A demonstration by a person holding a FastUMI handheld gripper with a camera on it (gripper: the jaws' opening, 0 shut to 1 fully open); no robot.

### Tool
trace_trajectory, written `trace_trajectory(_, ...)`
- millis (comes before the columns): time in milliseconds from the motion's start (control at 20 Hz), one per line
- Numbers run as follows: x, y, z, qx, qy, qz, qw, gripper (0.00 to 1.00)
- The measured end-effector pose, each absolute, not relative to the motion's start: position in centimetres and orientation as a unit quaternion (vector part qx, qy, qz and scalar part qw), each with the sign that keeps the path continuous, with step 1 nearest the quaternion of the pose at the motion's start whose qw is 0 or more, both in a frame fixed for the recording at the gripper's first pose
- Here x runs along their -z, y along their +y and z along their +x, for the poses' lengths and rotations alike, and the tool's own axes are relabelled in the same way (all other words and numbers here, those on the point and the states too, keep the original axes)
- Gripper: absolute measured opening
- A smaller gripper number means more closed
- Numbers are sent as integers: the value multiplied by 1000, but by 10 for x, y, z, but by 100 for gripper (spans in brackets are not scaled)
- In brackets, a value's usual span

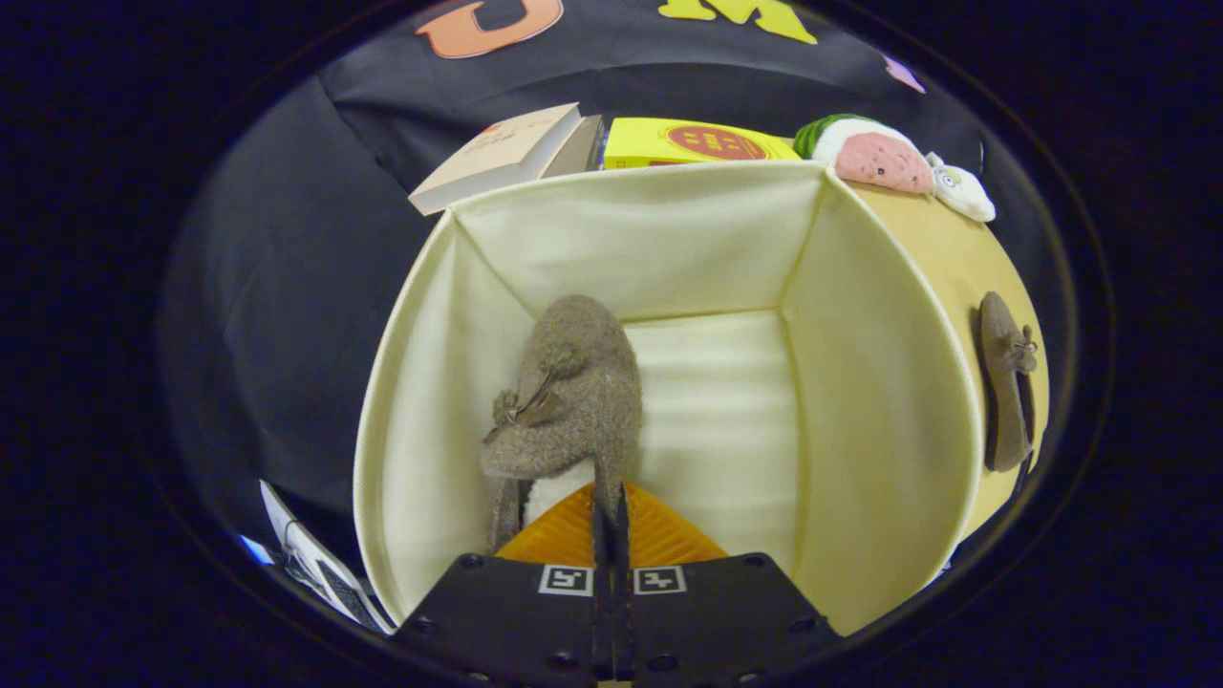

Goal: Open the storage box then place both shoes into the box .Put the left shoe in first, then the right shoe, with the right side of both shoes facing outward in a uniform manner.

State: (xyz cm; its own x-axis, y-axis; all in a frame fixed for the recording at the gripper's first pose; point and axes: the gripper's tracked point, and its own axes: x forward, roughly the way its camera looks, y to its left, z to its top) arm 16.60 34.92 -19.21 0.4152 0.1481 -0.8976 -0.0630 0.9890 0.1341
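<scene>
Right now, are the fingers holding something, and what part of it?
Yes. The fingers are pinched shut on the back rim of the fuzzy shoe, holding it inside the open box.

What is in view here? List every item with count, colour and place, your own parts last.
storage box: 1, cream, open, just ahead of the fingers.
shoe in box: 1, brown fuzzy, inside the box by its left wall, heel rim between the fingers.
shoe outside: 1, brown, on the surface right of the box.
books: 2, one beige, one yellow, beyond the box.
plush toys: 2, pink-green and white, beyond the box's right corner.
gripper: 1, fingers closed on the boxed shoe's heel rim.
</scene>
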Motion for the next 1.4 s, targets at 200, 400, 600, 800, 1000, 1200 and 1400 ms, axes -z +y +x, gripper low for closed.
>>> trace_trajectory(200,179,343,166,-80,531,47,842,22)
trace_trajectory(400,146,331,157,-109,508,47,853,58)
trace_trajectory(600,100,304,144,-133,464,5,876,92)
trace_trajectory(800,66,265,122,-144,447,3,883,95)
trace_trajectory(1000,54,197,118,-120,426,-5,897,95)
trace_trajectory(1200,66,111,127,-75,422,-4,904,95)
trace_trajectory(1400,90,30,142,-23,433,9,901,95)
